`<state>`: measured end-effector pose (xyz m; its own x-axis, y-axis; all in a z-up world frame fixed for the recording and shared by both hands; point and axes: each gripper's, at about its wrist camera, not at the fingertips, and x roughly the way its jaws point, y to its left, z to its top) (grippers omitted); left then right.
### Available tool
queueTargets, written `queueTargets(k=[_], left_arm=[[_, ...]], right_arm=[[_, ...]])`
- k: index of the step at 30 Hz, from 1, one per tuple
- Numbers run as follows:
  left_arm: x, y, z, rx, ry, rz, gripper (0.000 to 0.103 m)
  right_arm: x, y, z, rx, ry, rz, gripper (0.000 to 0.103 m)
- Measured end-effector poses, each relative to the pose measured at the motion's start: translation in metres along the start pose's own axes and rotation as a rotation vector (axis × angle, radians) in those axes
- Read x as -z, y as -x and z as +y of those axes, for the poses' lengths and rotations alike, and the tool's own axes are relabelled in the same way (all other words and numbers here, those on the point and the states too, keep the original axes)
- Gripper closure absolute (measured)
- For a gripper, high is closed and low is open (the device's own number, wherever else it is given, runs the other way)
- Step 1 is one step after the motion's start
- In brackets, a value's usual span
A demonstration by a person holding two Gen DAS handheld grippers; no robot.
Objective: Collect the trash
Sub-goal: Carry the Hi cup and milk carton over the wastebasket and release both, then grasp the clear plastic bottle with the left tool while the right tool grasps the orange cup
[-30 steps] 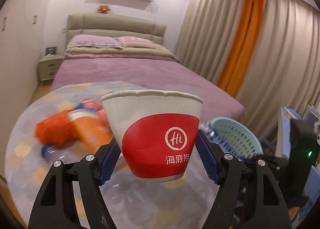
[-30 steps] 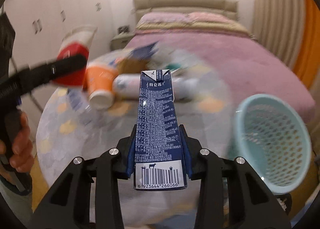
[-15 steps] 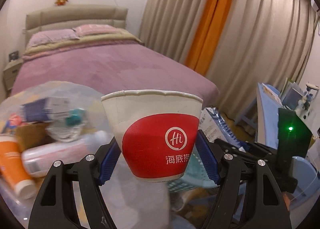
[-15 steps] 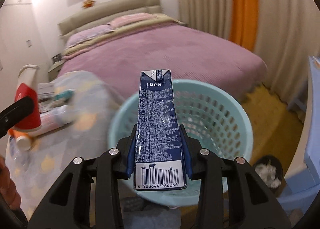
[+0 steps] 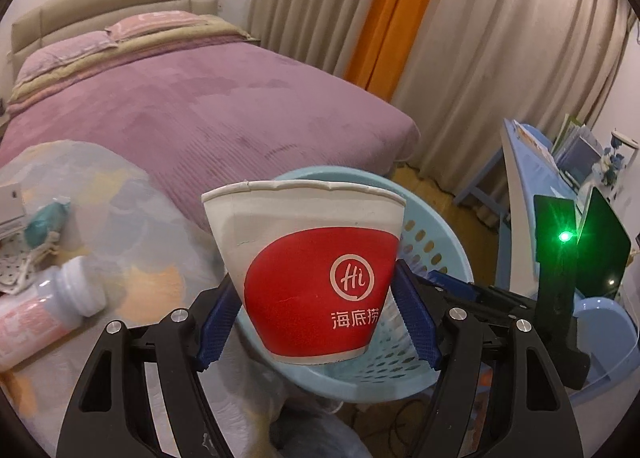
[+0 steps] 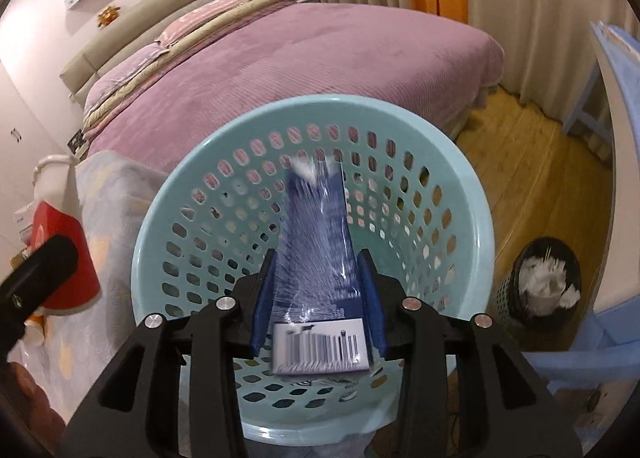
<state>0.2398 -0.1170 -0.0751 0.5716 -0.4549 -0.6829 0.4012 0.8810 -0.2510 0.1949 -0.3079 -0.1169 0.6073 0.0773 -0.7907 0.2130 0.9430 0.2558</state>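
From the left wrist, the left gripper (image 5: 316, 318) squeezes a red and white paper cup (image 5: 306, 274) between its 2 blue pads (image 5: 216, 322). The cup is upright and sits in front of a light blue basket (image 5: 436, 258). Left of the basket, a white bottle (image 5: 52, 310) lies on its side on a table (image 5: 132, 242) with a flowery cloth. Behind the basket is a purple bed (image 5: 208, 98). From the right wrist, the right gripper (image 6: 320, 298) has let go, and a blurry dark blue milk carton (image 6: 318, 258) sits loose between its pads, over the inside of the basket (image 6: 460, 194). The cup (image 6: 60, 250) shows left of the basket.
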Motion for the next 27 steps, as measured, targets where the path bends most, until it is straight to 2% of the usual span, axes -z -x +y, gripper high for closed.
queueTargets(k=[4, 9, 11, 14, 20, 27], left_arm=[[0.0, -0.005, -0.008, 0.004, -0.01, 0.005, 0.031], [0.0, -0.011, -0.011, 0.018, -0.021, 0.018, 0.03], [0.002, -0.011, -0.011, 0.018, -0.027, 0.023, 0.022], [0.007, -0.005, -0.012, -0.003, -0.04, 0.011, 0.021], [0.02, 0.033, 0.001, -0.069, -0.024, -0.069, 0.021], [0.034, 0.096, 0.04, -0.158, 0.078, -0.178, 0.021]], right_arm=[[-0.003, 0.003, -0.008, 0.005, -0.016, -0.011, 0.057], [0.0, 0.012, -0.011, -0.003, -0.02, -0.024, 0.057], [0.0, 0.018, -0.01, -0.009, -0.018, -0.031, 0.057], [0.002, 0.025, -0.006, -0.01, -0.008, -0.042, 0.057], [0.005, 0.041, 0.009, -0.041, 0.021, -0.072, 0.056], [0.011, 0.069, 0.054, -0.113, 0.121, -0.138, 0.056]])
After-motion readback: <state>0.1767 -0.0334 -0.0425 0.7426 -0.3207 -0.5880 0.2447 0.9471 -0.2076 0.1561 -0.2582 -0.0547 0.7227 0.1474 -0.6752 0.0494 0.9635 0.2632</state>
